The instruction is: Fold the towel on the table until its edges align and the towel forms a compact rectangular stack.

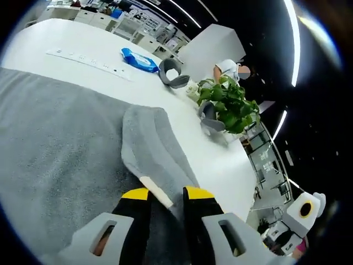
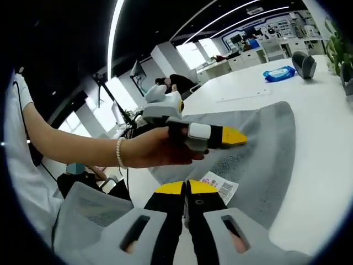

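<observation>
A grey towel [image 1: 60, 143] lies spread on the white table [image 1: 215, 160], with one corner flap [image 1: 149, 138] lifted and running down into my left gripper [image 1: 167, 193]. Its yellow-tipped jaws stand a little apart, pinching the towel's edge and a white label [image 1: 157, 190]. In the right gripper view the towel [image 2: 265, 149] slopes up from my right gripper [image 2: 185, 187], whose jaws are pressed together on its near corner beside a barcode label [image 2: 222, 188]. The left gripper [image 2: 229, 136], held by a person's hand [image 2: 154, 149], sits just above on the towel's edge.
At the table's far side are a blue wipes pack [image 1: 139, 59], a grey holder [image 1: 172, 74], a leafy potted plant [image 1: 229, 105] and a long white strip [image 1: 88, 59]. Bare tabletop [image 2: 325, 165] lies to the towel's right. Office desks and people are in the background.
</observation>
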A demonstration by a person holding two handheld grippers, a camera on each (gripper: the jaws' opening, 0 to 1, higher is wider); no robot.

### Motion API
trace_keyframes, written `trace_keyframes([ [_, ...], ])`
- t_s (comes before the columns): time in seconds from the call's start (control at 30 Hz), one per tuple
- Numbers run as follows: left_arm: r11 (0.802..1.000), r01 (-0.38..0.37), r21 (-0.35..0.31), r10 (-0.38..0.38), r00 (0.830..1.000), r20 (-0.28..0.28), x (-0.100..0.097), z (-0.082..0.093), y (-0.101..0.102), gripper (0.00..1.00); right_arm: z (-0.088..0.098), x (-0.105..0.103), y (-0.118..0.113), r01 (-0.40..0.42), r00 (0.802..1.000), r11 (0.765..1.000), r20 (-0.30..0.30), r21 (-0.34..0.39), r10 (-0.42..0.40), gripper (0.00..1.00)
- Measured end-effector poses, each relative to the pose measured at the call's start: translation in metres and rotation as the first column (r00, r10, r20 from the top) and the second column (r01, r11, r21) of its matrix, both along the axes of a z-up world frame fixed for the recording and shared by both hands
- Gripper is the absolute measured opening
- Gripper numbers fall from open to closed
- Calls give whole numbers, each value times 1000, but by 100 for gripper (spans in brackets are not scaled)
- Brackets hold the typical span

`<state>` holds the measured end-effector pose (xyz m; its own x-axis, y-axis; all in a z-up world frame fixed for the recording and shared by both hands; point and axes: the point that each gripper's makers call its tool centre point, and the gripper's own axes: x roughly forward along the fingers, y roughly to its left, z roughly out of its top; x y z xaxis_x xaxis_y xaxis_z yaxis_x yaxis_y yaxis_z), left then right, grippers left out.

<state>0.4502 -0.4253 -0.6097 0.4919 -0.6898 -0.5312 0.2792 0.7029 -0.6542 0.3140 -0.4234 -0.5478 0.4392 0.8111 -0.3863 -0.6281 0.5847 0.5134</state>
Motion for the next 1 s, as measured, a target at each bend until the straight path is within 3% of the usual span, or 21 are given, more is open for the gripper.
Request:
trace_keyframes([
  [0.5, 999, -45, 28, 45, 998, 32, 53, 9, 13, 18, 25, -6, 8, -4, 1000, 999, -6, 33, 4, 0],
  [0.73, 994, -50, 97, 46, 998, 43, 61, 17, 34, 5, 34, -8, 22, 14, 1000, 999, -14, 53, -13, 0],
  [1.0, 991, -58, 118, 47, 994, 96, 68, 35, 61, 3, 50, -2, 48, 21, 1000, 999, 18, 28, -22, 0],
])
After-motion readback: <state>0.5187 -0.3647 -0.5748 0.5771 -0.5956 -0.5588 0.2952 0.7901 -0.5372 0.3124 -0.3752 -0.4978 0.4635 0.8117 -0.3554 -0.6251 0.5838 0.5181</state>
